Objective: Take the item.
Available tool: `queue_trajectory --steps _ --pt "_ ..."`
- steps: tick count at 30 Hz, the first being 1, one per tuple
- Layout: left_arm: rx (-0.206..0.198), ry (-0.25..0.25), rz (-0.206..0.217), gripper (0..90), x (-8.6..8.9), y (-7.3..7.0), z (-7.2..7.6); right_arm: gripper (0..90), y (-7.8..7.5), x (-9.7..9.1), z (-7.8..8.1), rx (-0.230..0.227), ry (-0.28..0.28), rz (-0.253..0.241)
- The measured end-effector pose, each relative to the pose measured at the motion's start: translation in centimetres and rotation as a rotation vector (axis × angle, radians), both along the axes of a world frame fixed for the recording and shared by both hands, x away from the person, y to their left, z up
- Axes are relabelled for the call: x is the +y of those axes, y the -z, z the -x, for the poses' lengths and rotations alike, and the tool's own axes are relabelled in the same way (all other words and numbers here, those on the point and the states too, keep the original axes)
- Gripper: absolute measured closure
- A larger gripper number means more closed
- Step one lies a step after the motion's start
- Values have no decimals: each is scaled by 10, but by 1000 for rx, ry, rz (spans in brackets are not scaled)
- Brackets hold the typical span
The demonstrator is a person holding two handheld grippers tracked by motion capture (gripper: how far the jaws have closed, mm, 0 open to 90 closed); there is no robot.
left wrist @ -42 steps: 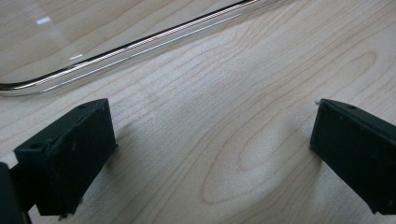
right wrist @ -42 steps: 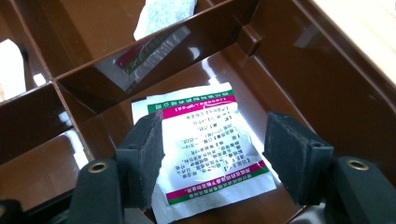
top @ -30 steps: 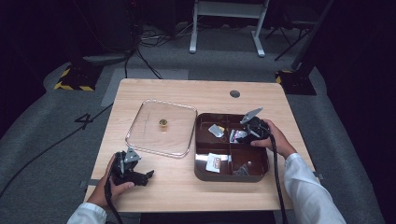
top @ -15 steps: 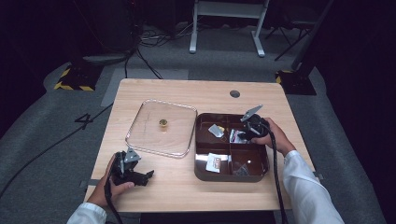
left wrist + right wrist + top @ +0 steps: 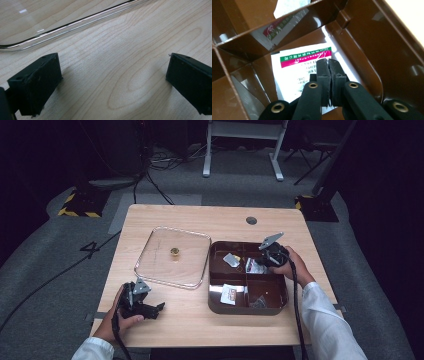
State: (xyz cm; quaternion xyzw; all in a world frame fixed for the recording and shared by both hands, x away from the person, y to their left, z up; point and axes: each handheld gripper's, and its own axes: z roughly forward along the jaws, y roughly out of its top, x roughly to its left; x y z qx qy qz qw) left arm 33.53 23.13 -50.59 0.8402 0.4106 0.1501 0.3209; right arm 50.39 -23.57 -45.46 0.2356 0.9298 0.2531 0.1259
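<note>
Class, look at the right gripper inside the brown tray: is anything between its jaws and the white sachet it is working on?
Nothing visible. The right gripper has just been closing, and its jaws now meet on the white sachet in a compartment of the brown tray. The divider walls stand beside the jaws, not in their way.

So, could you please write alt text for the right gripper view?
The right gripper has its black jaws closed on a white sachet with a green and pink band, inside a compartment of a glossy brown tray. Another sachet is reflected in the divider wall behind it.
</note>
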Motion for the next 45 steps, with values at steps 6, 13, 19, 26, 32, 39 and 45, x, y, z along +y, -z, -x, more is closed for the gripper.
queue_trajectory --steps 6,13,19,26,32,39,45 --pt "0 0 1 2 0 0 0 892 -6 -1 3 -23 7 -16" --pt "0 -1 0 2 0 0 0 893 -14 -4 7 -57 17 -62" --pt "0 0 0 2 0 0 0 894 -22 -5 13 -91 5 -99" --pt "0 0 1 2 0 0 0 895 -33 -8 20 -128 3 -133" --pt "0 0 0 2 0 0 0 895 -47 -16 27 -173 9 -162" --pt "0 0 0 2 0 0 0 895 -62 -28 34 -206 19 -183" --pt "0 -1 -1 2 0 0 0 895 -71 -35 42 -218 16 -193"
